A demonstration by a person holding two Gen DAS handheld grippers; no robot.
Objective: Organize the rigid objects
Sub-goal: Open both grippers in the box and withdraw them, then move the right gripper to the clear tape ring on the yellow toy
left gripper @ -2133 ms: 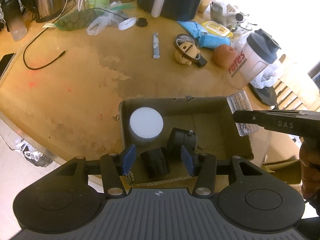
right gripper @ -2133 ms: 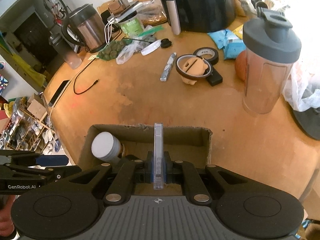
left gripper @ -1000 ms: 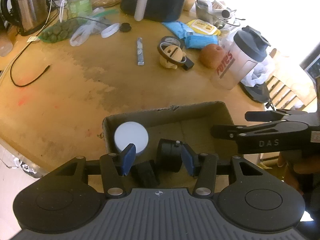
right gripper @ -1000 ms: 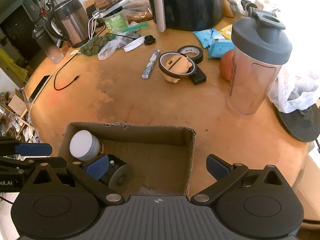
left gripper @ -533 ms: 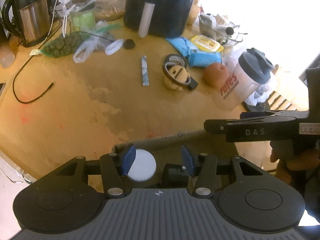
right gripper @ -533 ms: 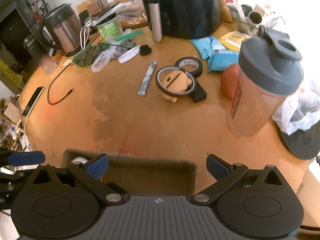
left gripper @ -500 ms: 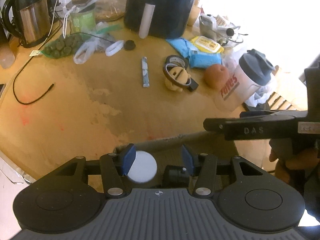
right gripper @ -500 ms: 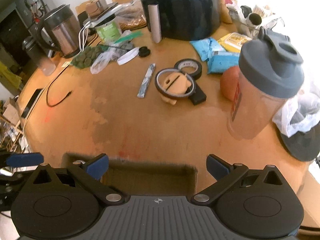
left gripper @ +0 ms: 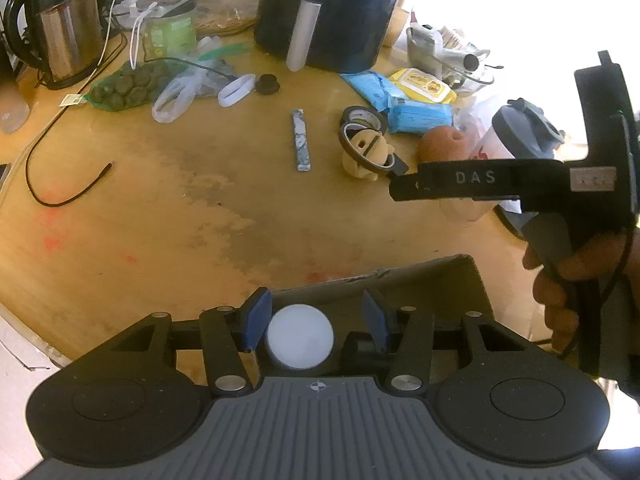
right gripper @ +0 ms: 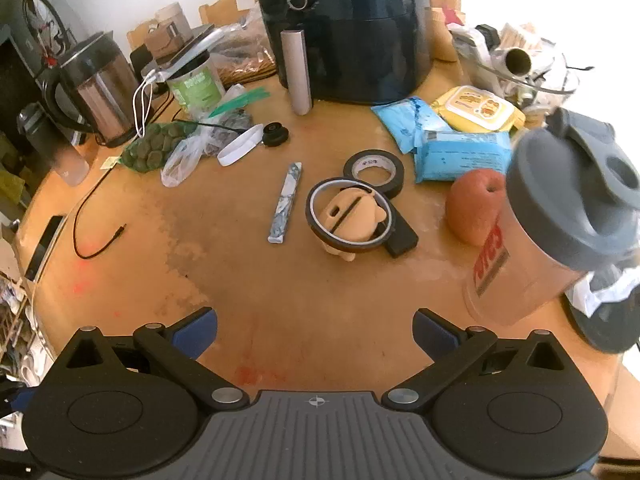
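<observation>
My left gripper (left gripper: 316,320) hangs over the near end of a cardboard box (left gripper: 452,276), its blue-padded jaws part-open and gripping nothing. Below and between them, inside the box, stands a jar with a round white lid (left gripper: 300,342), and beside it sits a dark object I cannot identify. To the right in this view, my right hand (left gripper: 568,280) holds the other tool's handle out over the table.

My right gripper (right gripper: 316,334) is spread wide and empty above bare wood of the round wooden table (right gripper: 260,292).

Further out, near the table's middle, a small tan figurine (right gripper: 352,220) sits inside a thin dark ring of tape, touching a small black block on its right. A black tape roll (right gripper: 374,170) lies just behind it, and a narrow marbled blue-grey stick (right gripper: 286,202) lies just to its left. To the right stand a reddish-orange fruit (right gripper: 474,206) and a clear shaker bottle with a grey lid (right gripper: 552,220), with red lettering.

Beyond these lie blue wipe packets (right gripper: 452,148) and a yellow wipe pack (right gripper: 478,114). At the far edge stand a black air fryer (right gripper: 352,28), a steel kettle (right gripper: 100,92) on the left and a net bag of green round things (right gripper: 156,146). A black cable (right gripper: 96,220) curls at the left.
</observation>
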